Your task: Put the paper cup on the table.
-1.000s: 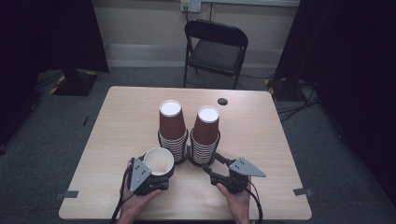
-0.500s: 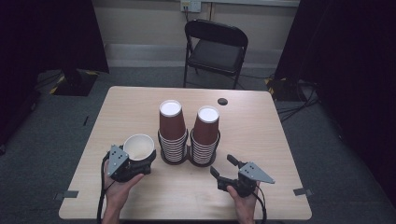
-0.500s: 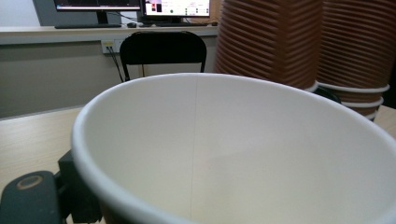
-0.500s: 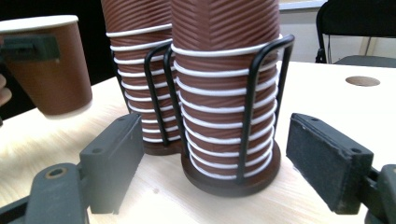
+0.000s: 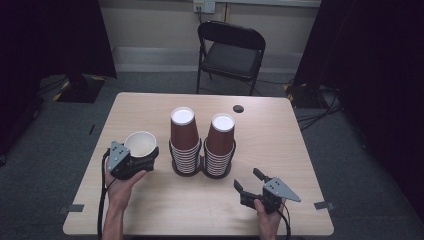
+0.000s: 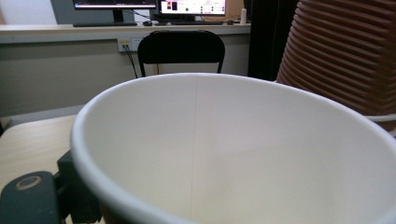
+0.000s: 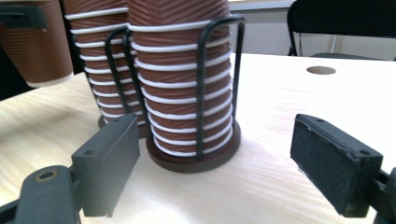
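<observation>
the left gripper [image 5: 142,159] is clamped on a single paper cup [image 5: 140,143], mouth up, held above the left part of the table [image 5: 280,135] and apart from the two stacks of cups [image 5: 202,142] standing upside down in their wire holders at mid-table. the right gripper [image 5: 250,182] sits low near the table's front right; its jaws have just been opening and now stand wide with nothing between them, pointed at the nearer holder [image 7: 201,93].

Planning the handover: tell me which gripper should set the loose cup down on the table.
Left, probably. The left gripper already holds the cup upright, left of the cup stacks, with bare table beneath. The right gripper is open, empty and on the stacks' far side.
</observation>
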The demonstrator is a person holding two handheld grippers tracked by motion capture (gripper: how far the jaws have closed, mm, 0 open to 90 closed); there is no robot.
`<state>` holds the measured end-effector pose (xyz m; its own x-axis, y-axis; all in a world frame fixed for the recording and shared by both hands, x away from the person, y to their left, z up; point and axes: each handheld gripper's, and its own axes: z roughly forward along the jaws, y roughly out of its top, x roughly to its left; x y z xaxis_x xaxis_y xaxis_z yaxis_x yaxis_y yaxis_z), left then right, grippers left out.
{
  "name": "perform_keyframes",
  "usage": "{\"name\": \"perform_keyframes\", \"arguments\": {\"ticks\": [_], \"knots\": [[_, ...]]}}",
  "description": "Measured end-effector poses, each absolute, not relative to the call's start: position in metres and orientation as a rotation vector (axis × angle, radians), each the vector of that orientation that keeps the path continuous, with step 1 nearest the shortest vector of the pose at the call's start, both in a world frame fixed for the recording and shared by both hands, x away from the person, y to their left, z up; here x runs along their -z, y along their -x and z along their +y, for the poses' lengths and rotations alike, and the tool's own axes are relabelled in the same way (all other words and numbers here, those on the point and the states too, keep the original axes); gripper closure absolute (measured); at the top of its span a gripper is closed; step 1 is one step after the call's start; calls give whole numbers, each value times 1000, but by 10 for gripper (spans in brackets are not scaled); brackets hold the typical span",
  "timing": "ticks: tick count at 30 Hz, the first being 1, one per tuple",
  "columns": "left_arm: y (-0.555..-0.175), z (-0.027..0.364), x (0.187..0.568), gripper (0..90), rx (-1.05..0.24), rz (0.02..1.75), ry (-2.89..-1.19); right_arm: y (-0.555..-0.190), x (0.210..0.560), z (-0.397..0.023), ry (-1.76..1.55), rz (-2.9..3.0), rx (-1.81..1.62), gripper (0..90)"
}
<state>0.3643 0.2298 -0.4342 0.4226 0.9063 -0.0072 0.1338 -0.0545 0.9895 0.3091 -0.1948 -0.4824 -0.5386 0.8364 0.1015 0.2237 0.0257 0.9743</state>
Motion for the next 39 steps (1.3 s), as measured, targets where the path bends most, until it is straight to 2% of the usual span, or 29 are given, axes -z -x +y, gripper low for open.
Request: {"name": "perform_keyframes", "arguments": {"ticks": [10,22,39], "knots": [[-391,226,430,87,-833,999,-1503,-310,494,-196,-1106,1768,-1513,148],[-426,232,448,85,-790,1067,-1531,-308,495,-194,-1113,1762,-1478,147],[-441,233,476,72,-718,1154,-1566,-310,495,-193,-1113,1785,-1465,155]]}}
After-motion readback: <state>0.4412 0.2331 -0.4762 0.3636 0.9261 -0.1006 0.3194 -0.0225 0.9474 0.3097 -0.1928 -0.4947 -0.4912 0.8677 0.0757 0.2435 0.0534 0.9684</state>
